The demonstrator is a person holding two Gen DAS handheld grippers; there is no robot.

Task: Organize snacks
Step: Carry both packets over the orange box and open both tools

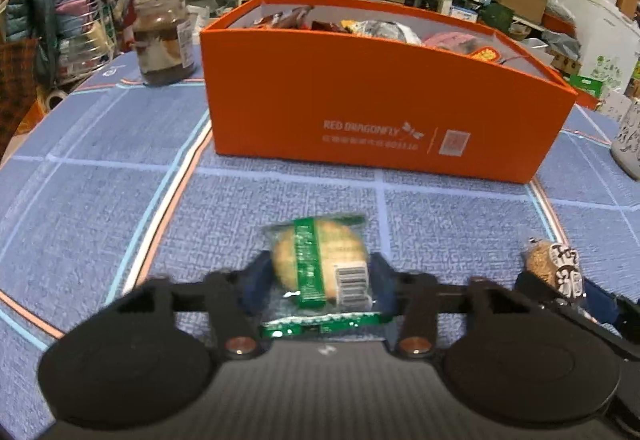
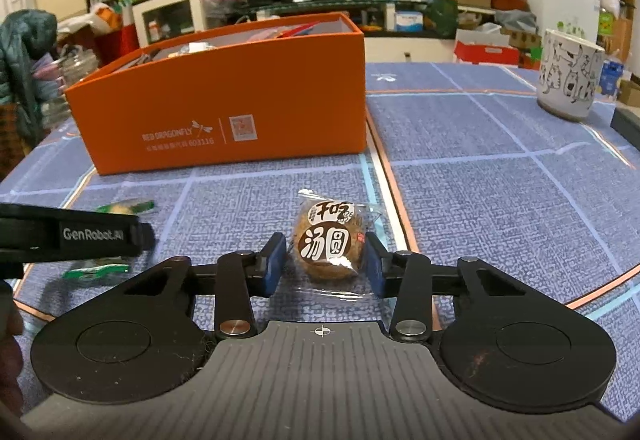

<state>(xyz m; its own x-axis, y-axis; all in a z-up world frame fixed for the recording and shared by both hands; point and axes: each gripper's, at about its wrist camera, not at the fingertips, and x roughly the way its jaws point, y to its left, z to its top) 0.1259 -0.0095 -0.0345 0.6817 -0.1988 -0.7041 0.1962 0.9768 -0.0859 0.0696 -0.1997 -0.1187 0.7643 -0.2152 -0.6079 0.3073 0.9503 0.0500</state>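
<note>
My left gripper (image 1: pixel 320 272) is shut on a round biscuit in a clear wrapper with a green band (image 1: pixel 320 260), close above the blue tablecloth. My right gripper (image 2: pixel 326 258) has its blue pads against both sides of a round brown snack in a clear wrapper with Chinese characters (image 2: pixel 328 240), shut on it just above the cloth. That snack shows at the right in the left wrist view (image 1: pixel 554 266). The green-banded biscuit (image 2: pixel 124 207) and the left gripper (image 2: pixel 76 236) show at the left in the right wrist view. An open orange box (image 1: pixel 372 96) holding several snack packets stands behind both.
A glass jar with dark contents (image 1: pixel 162 36) stands left of the box. A white mug with cat drawings (image 2: pixel 568 76) stands at the right of the table, with a dark flat object (image 2: pixel 626 124) beyond it. The orange box also shows in the right wrist view (image 2: pixel 224 108).
</note>
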